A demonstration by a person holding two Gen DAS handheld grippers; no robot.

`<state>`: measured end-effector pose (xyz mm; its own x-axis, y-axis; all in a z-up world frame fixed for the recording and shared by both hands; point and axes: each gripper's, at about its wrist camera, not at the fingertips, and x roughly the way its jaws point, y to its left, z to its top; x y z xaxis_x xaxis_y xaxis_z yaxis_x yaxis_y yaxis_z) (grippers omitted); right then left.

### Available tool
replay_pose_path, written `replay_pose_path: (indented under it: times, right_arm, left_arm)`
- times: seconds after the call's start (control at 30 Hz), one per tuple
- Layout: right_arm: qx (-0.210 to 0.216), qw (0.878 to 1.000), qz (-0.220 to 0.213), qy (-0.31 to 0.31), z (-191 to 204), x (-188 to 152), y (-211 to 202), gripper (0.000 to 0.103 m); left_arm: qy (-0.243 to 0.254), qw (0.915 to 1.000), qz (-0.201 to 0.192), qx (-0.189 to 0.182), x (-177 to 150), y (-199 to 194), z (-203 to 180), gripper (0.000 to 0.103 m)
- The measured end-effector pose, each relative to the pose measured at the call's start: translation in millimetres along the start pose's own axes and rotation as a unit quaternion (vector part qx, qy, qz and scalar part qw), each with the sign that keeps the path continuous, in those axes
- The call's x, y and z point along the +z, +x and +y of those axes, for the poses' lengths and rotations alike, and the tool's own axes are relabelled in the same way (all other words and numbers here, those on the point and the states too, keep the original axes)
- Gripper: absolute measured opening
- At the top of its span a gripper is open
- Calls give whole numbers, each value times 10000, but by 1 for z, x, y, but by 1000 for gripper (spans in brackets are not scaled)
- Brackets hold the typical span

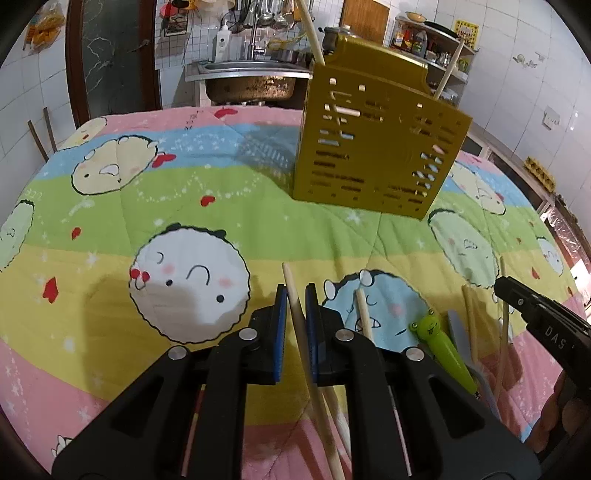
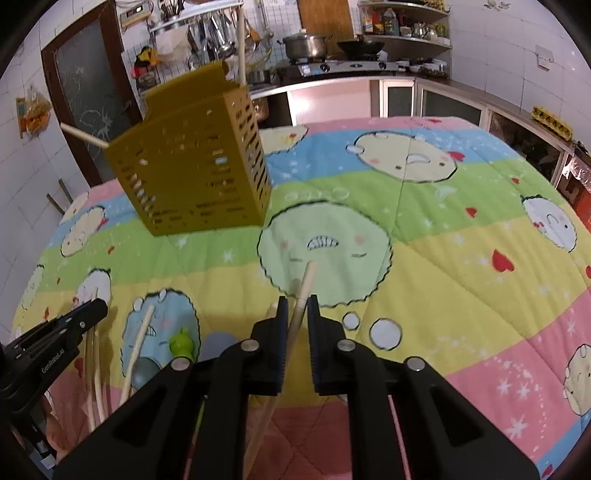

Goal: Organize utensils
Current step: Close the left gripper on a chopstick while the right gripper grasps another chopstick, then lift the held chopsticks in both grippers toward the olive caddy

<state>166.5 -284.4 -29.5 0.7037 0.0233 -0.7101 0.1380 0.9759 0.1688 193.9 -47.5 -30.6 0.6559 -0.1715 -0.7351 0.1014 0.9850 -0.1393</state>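
Chopsticks: one runs between the left gripper's blue pads, tip poking out ahead; jaws nearly together, whether they pinch it I cannot tell. Another sits likewise between the right gripper's pads, tip forward; contact there cannot be judged either.

Writing: the right gripper's body, seen from the left wrist, reads "DAS"; the rest is cut off. The left gripper's body, seen from the right wrist, reads roughly "GenRobot.AI", small and blurred.

Holder, mustard yellow and slotted, stands upright on the cartoon quilt, well ahead of both grippers, with two sticks rising from it.

Loose pile between the grippers on the quilt: more chopsticks, a green frog-headed utensil, a grey piece.
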Motion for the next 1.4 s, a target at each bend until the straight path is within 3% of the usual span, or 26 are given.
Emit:
replay_pose_path:
  times: [0.6, 1.03, 1.1, 1.3, 1.4]
  right_arm:
    - [52, 9958, -918, 46, -10, 24, -50, 6]
    - [158, 9952, -966, 6, -8, 22, -48, 6]
    - [174, 9952, -967, 7, -7, 22, -48, 6]
    - [216, 9957, -905, -8, -7, 21, -45, 6]
    - [249, 9964, -810, 33, -9, 19, -38, 6]
  left_arm:
    - [37, 9978, -631, -188, 25, -45, 4, 7]
    - [54, 9974, -684, -216, 35, -48, 7, 6]
    - [48, 9975, -664, -224, 35, -47, 7, 0]
    - [23, 9992, -382, -102, 28, -33, 15, 1]
    - [-110, 9999, 8, -59, 18, -13, 24, 6]
